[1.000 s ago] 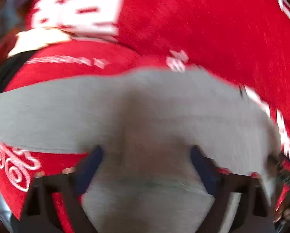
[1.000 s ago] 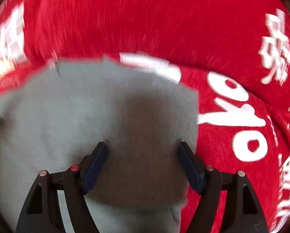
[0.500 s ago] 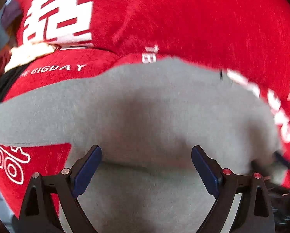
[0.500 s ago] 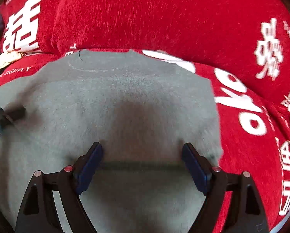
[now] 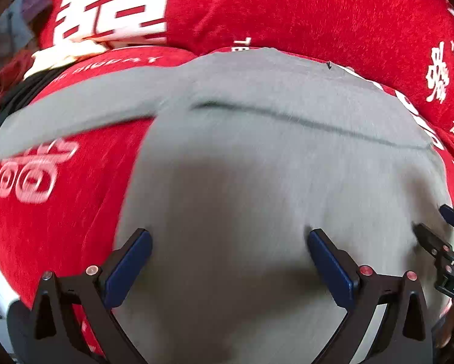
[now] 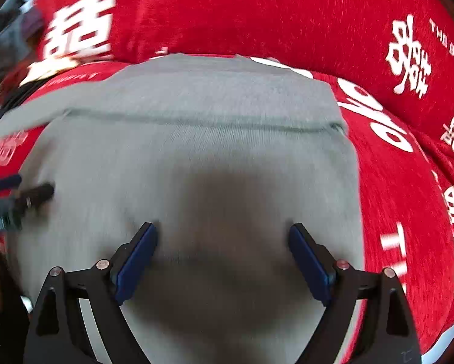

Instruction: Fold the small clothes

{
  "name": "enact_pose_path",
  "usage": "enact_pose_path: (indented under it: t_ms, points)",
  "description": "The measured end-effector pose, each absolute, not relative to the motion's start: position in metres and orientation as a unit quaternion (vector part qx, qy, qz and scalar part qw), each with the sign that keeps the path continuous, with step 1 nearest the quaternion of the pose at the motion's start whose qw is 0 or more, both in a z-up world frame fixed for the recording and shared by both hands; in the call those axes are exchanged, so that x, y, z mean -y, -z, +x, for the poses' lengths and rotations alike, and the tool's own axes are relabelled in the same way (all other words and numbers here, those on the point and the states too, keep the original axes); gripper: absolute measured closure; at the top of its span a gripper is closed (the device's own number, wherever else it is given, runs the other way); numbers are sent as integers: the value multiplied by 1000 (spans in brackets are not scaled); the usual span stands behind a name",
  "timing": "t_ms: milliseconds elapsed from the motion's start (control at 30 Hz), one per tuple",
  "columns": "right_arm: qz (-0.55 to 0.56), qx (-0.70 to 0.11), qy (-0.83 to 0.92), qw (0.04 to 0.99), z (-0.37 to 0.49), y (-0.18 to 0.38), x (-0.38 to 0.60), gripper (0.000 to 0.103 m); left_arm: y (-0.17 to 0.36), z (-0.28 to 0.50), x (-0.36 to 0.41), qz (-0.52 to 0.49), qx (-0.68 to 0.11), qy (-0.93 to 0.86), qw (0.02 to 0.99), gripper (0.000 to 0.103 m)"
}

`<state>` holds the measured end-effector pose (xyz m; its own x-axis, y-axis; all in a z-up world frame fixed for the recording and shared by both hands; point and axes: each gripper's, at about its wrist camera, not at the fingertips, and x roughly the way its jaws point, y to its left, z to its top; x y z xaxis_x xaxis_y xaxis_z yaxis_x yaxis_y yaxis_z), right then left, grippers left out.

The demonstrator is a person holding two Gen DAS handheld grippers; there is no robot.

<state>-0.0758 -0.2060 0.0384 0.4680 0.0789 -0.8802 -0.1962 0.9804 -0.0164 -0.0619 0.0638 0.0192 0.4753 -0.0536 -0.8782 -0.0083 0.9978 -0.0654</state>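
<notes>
A small grey long-sleeved garment [image 5: 257, 157] lies flat on a red cover, its lower half folded up so a folded edge crosses its middle; it also fills the right wrist view [image 6: 196, 157]. One sleeve [image 5: 75, 109] stretches out to the left. My left gripper [image 5: 228, 242] is open and empty just above the grey cloth. My right gripper [image 6: 224, 239] is open and empty above the same cloth, and shows at the right edge of the left wrist view [image 5: 448, 239]. The left gripper shows at the left edge of the right wrist view [image 6: 11, 200].
The red cover [image 5: 318, 9] with white printed characters rises into a padded back behind the garment. A pile of dark, white and red items [image 5: 29, 66] lies at the far left.
Both grippers have pulled back toward me from the garment, so more of it shows. The folded edge now lies across the middle of the garment.
</notes>
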Motion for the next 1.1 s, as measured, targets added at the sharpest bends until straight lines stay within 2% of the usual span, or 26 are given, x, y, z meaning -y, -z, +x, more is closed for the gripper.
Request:
enact_pose_path:
  t_ms: [67, 233, 300, 433, 567, 633, 700, 867, 900, 933, 1000, 1100]
  points:
    - [-66, -506, -93, 855, -103, -35, 212, 3, -18, -80, -71, -30, -510, 22, 860, 0]
    - [-106, -510, -106, 847, -142, -37, 215, 2, -29, -94, -105, -49, -515, 5, 856, 0]
    - [-92, -529, -101, 837, -136, -41, 216, 2, -40, -84, -150, -103, -491, -53, 864, 0]
    - [-79, -521, -97, 844, -121, -50, 204, 2, -46, -61, -274, -284, -442, -181, 831, 0]
    - [-97, -510, -117, 846, -114, -59, 171, 2, -34, -72, -392, -463, -359, -254, 769, 0]
    - [-112, -503, -128, 847, -114, -62, 155, 2, -22, -70, -428, -509, -348, -259, 743, 0]
    - [-129, -500, -141, 845, -110, -63, 138, 2, -28, -59, -446, -493, -338, -285, 749, 0]
    - [-163, -490, -153, 842, -91, -66, 102, 2, -32, 5, -450, -372, -407, -351, 757, 1]
    - [-165, -487, -153, 844, -86, -68, 97, 2, -32, 13, -446, -348, -411, -357, 763, 13]
    - [-166, -483, -153, 846, -81, -71, 93, 2, -36, 20, -439, -310, -408, -374, 773, 50]
    - [-168, -474, -153, 851, -64, -79, 86, 2, -38, 18, -438, -297, -406, -350, 790, 93]
    - [-166, -464, -149, 857, -30, -85, 72, 2, -40, 2, -440, -329, -385, -319, 801, 93]
